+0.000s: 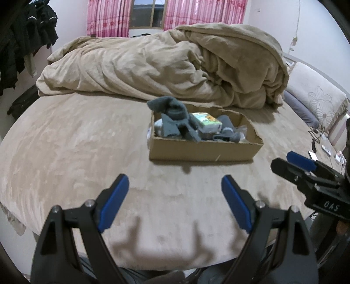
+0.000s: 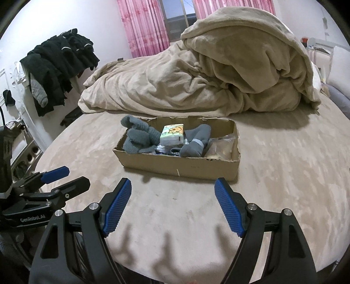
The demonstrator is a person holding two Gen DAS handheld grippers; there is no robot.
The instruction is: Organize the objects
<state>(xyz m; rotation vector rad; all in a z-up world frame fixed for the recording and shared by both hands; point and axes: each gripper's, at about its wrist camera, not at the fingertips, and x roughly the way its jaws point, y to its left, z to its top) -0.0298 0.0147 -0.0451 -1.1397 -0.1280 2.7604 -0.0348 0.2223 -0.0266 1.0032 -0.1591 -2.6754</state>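
A shallow cardboard box [image 1: 196, 150] [image 2: 175, 165] sits on the bed, ahead of both grippers. It holds grey socks [image 1: 175, 118] [image 2: 140, 137], a green and white tissue pack [image 1: 207, 122] [image 2: 172, 134], and a clear plastic bag [image 2: 221, 146] at its right end. My left gripper [image 1: 175, 185] is open and empty, low over the bed in front of the box; it also shows at the left edge of the right wrist view [image 2: 72, 177]. My right gripper [image 2: 172, 187] is open and empty, a short way in front of the box. It shows at the right of the left wrist view [image 1: 282, 161].
A heaped tan blanket [image 1: 175, 65] [image 2: 207, 76] lies behind the box. The bed sheet [image 1: 76, 142] [image 2: 284, 163] is tan. Dark clothes [image 2: 59, 65] hang at the left. A headboard and pillow [image 1: 315, 98] stand at the right. Pink curtains [image 1: 109, 17] frame a window.
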